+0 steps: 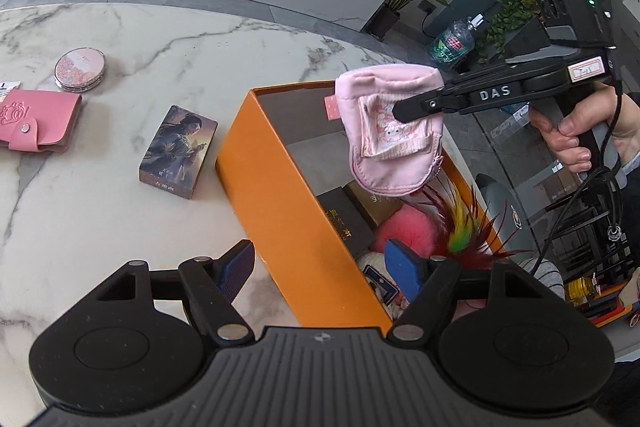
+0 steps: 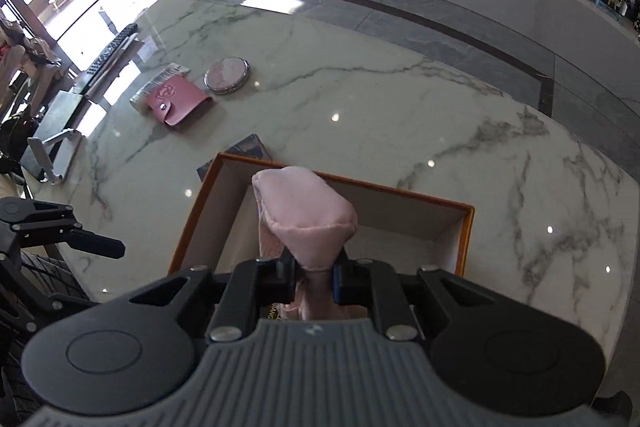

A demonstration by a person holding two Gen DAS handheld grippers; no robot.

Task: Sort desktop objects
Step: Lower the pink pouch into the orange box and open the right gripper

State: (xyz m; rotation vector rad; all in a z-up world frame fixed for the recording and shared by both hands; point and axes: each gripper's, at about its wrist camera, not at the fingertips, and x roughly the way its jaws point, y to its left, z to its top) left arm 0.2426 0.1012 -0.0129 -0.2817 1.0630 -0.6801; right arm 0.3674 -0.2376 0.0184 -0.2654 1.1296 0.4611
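Note:
A pink fabric pouch point(image 1: 390, 131) hangs over the open orange box point(image 1: 276, 187), pinched by my right gripper point(image 1: 400, 111), which is shut on it. In the right wrist view the same pouch point(image 2: 308, 215) bulges out between the shut fingers of my right gripper point(image 2: 314, 281) above the orange box point(image 2: 466, 239). My left gripper point(image 1: 324, 271) stands open with nothing between its blue pads, straddling the box's near wall. On the marble table point(image 1: 120, 207) lie a picture card box point(image 1: 178, 151), a pink wallet point(image 1: 36, 125) and a round pink compact point(image 1: 80, 69).
The orange box holds dark small boxes point(image 1: 352, 223), a pink fluffy ball point(image 1: 408, 231) and coloured feathers point(image 1: 464, 227). A keyboard point(image 2: 108, 53) and a laptop stand point(image 2: 52, 143) sit at the table's far left. A person's hand point(image 1: 576, 131) grips the right gripper's handle.

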